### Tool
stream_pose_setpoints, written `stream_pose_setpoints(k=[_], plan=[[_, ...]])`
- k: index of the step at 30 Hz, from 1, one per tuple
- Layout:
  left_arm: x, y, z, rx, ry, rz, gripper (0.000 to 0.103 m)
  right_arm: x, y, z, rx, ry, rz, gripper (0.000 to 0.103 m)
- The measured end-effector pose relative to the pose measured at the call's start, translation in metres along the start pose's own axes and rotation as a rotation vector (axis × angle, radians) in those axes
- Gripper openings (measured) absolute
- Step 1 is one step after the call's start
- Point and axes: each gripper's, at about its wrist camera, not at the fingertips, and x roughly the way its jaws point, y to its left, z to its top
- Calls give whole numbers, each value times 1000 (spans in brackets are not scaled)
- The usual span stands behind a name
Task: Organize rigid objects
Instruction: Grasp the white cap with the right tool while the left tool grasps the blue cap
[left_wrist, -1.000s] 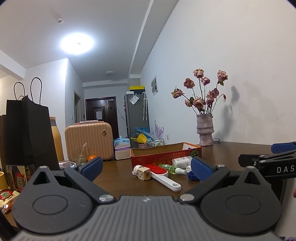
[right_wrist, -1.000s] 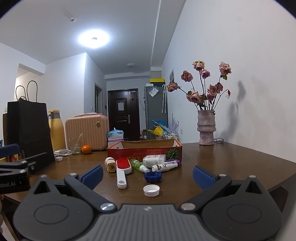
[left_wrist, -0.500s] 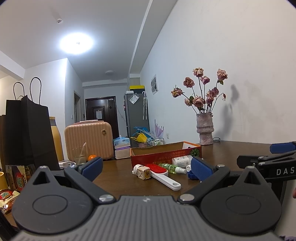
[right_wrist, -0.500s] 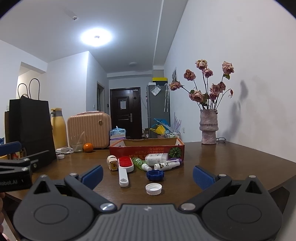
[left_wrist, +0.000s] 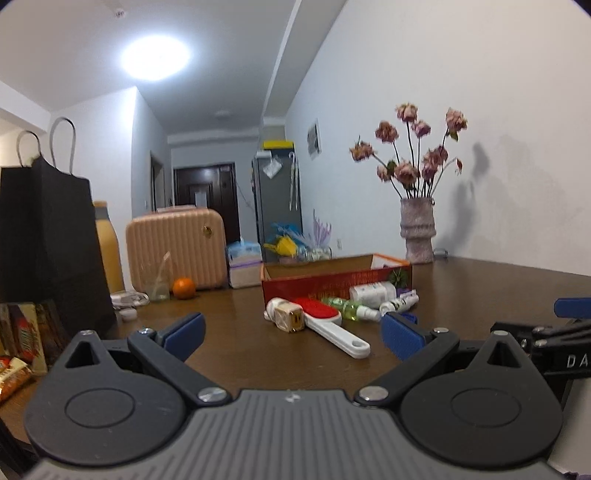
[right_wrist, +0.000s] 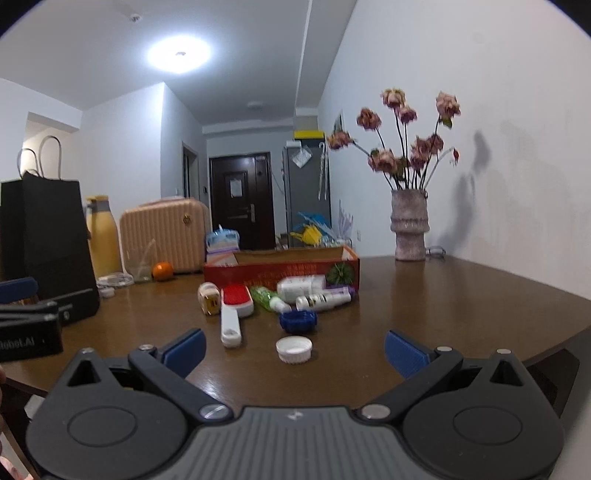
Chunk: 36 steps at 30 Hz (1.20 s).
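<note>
Brown wooden worktop (right_wrist: 443, 306) carries the loose items, clustered just before the red box (right_wrist: 280, 271). Both the left gripper (left_wrist: 291, 332) and right gripper (right_wrist: 293, 347) hang spread and empty: approach stage. Next, likely reaching for the white cap (right_wrist: 294, 349).

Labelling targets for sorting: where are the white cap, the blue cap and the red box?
white cap (right_wrist: 294, 349), right wrist view, its top face.
blue cap (right_wrist: 297, 320), right wrist view, its ribbed side.
red box (right_wrist: 273, 272), right wrist view, its front wall.
</note>
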Motion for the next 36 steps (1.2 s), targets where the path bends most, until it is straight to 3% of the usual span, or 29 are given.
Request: stream_pose_setpoints(k=[8, 12, 15, 19, 22, 24, 27, 30, 36], plan=[[60, -1, 6, -45, 99, -23, 103, 48, -21, 2, 18, -10, 1, 103], [95, -3, 8, -68, 121, -8, 103, 85, -28, 10, -16, 103, 47, 103], [117, -5, 9, -91, 118, -8, 103, 107, -28, 11, -44, 124, 57, 100], [135, -11, 7, -89, 95, 6, 103, 145, -25, 9, -70, 200, 140, 80], [146, -15, 5, -69, 142, 5, 103, 169, -18, 4, -91, 254, 145, 72], [153, -19, 3, -35, 182, -15, 103, 179, -15, 2, -100, 281, 160, 41], [162, -33, 3, 24, 201, -33, 103, 186, -21, 0, -104, 290, 155, 40], [180, -56, 11, 66, 241, -117, 103, 190, -53, 11, -85, 259, 85, 40], [239, -106, 17, 32, 399, -254, 103, 184, -109, 24, -20, 206, -16, 40]])
